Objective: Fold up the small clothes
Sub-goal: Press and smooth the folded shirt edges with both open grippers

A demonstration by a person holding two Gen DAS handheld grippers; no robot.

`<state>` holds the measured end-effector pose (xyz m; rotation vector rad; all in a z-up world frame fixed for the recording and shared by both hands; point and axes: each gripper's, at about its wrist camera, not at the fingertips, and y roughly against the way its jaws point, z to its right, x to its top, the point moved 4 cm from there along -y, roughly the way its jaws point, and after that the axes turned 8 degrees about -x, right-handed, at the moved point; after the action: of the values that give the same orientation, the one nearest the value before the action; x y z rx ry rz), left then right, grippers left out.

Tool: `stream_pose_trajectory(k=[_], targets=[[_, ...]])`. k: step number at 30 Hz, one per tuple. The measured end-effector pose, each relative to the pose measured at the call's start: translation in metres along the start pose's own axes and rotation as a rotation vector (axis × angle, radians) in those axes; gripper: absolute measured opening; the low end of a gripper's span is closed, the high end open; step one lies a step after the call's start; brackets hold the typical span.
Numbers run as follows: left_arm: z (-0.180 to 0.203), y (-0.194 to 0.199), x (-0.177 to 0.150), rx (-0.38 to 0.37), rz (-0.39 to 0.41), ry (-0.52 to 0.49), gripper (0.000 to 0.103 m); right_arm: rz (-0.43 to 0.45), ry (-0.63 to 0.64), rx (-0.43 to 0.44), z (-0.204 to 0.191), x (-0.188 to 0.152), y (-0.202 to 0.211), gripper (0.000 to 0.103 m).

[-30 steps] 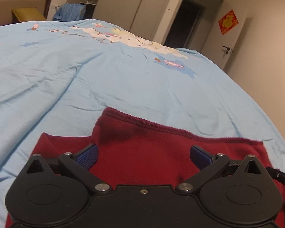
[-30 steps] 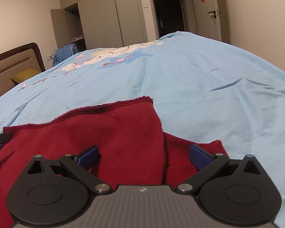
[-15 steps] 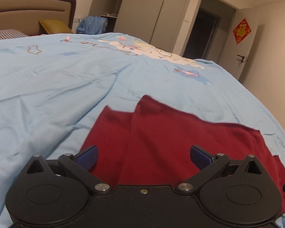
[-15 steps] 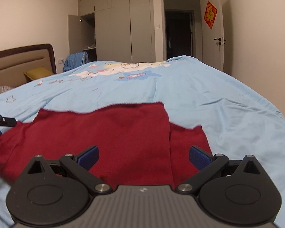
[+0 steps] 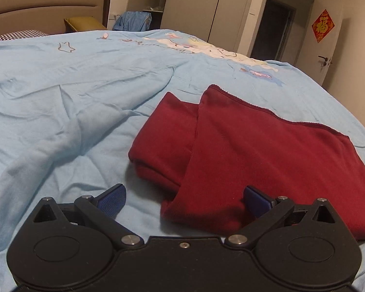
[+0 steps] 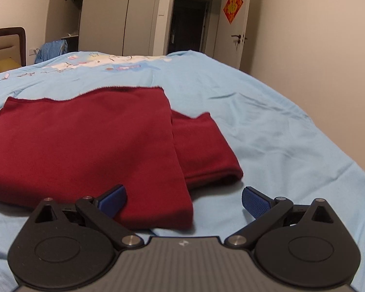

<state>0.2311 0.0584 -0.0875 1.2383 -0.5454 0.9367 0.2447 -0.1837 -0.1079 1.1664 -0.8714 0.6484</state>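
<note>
A dark red garment (image 5: 267, 150) lies folded flat on the light blue bedspread (image 5: 73, 97), its top layer over a narrower lower layer. My left gripper (image 5: 183, 200) is open and empty, hovering over the garment's near left corner. In the right wrist view the same garment (image 6: 85, 141) fills the left and middle. My right gripper (image 6: 183, 200) is open and empty over its near right corner.
The bed's headboard (image 5: 48, 7) with a yellow pillow (image 5: 85, 24) is at the far left. Wardrobes (image 6: 124, 19), a dark doorway (image 6: 189, 24) and a closed door (image 6: 241, 34) stand beyond the bed. The bedspread is wrinkled left of the garment.
Both grippers have pulled back and up from the garment, which now lies flat with its folded layer settled. Both stay open.
</note>
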Motion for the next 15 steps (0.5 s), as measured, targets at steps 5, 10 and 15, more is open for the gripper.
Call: stream_pose_trajectory(k=[5,10,15], targets=[[-0.002,0.004,-0.002,0.0,0.001,-0.002,0.102,-0.004,-0.029,0.019,0.005,-0.006,-0.003,0.103],[-0.002,0.008,-0.001,-0.004,-0.002,0.02,0.102,0.002,-0.043,0.028,0.006,-0.01,-0.004,0.103],[-0.004,0.015,-0.003,-0.018,-0.007,0.063,0.102,-0.001,-0.061,0.041,0.009,-0.011,-0.005,0.103]])
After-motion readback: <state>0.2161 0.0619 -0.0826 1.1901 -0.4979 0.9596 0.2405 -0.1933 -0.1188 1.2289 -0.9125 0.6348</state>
